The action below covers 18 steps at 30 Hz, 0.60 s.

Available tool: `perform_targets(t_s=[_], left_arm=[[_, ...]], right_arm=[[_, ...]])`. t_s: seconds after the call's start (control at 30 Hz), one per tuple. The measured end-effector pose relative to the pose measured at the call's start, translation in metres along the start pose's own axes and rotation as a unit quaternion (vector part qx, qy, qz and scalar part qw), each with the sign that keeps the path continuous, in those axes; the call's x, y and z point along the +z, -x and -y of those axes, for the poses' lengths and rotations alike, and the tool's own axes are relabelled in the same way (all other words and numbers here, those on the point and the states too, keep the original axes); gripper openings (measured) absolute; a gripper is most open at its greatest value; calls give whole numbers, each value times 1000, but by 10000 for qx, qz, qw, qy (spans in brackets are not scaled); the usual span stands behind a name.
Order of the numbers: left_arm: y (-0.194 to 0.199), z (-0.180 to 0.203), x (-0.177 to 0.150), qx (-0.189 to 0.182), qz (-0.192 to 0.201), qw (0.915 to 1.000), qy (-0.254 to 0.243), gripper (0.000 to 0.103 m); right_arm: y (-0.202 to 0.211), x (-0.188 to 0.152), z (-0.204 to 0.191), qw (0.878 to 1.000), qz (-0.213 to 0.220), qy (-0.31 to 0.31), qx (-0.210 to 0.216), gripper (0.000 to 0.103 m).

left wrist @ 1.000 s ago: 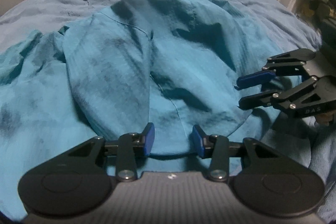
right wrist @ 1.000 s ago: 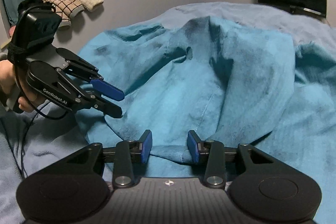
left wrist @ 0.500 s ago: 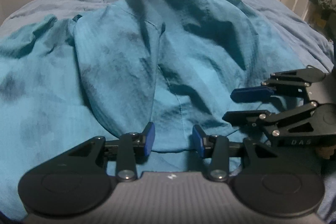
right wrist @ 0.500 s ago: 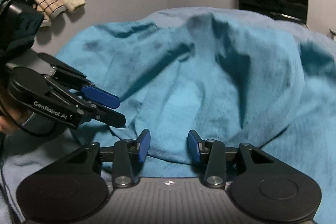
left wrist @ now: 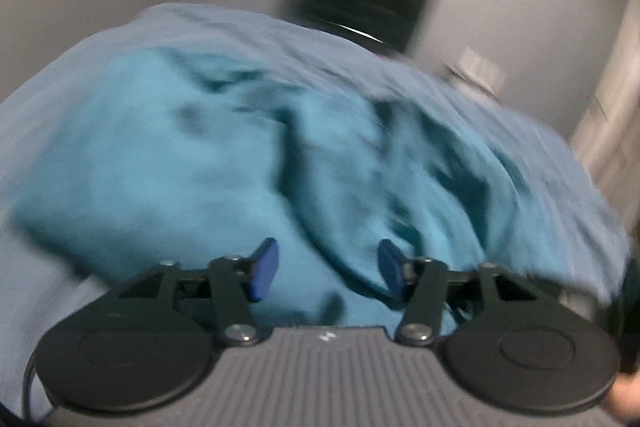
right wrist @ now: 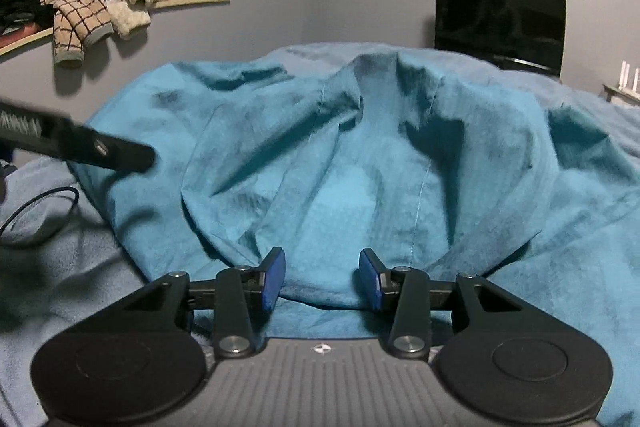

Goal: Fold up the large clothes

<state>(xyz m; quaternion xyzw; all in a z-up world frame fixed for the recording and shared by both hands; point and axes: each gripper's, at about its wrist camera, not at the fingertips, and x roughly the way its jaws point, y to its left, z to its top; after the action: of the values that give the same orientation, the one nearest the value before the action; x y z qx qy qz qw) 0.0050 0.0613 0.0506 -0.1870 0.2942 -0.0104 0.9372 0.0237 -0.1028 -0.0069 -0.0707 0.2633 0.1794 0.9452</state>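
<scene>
- My right gripper (right wrist: pixel 321 277) has its fingers spread, the teal garment (right wrist: pixel 360 167) on the bed (right wrist: pixel 60 267) bunched directly ahead, its near hem lying between them.
- My left gripper (left wrist: pixel 326 269) is also spread and empty; cloth lies just ahead, view blurred.
- Right looks nearer the hem.

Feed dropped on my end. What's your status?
Both grippers, left and right, open, empty. Teal garment rumpled, unfolded on bed. Nothing blocking.
</scene>
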Motion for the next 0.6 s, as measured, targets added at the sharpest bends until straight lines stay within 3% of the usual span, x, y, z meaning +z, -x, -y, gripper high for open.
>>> perform_targets(t_s=[0.1, 0.27, 0.43, 0.6], left_arm=[[12, -27, -2, 340, 54, 9959, 842, 59], [10, -59, -7, 920, -231, 9847, 1459, 61], [-4, -87, -10, 793, -361, 9767, 1961, 72], [-2, -98, -14, 707, -263, 9709, 2272, 75]], right_arm=[[5, -1, -1, 10000, 68, -16, -27, 47], [5, -1, -2, 10000, 86, -32, -32, 48], [6, -2, -3, 9999, 79, -62, -26, 48], [7, -2, -3, 9999, 94, -66, -10, 48]])
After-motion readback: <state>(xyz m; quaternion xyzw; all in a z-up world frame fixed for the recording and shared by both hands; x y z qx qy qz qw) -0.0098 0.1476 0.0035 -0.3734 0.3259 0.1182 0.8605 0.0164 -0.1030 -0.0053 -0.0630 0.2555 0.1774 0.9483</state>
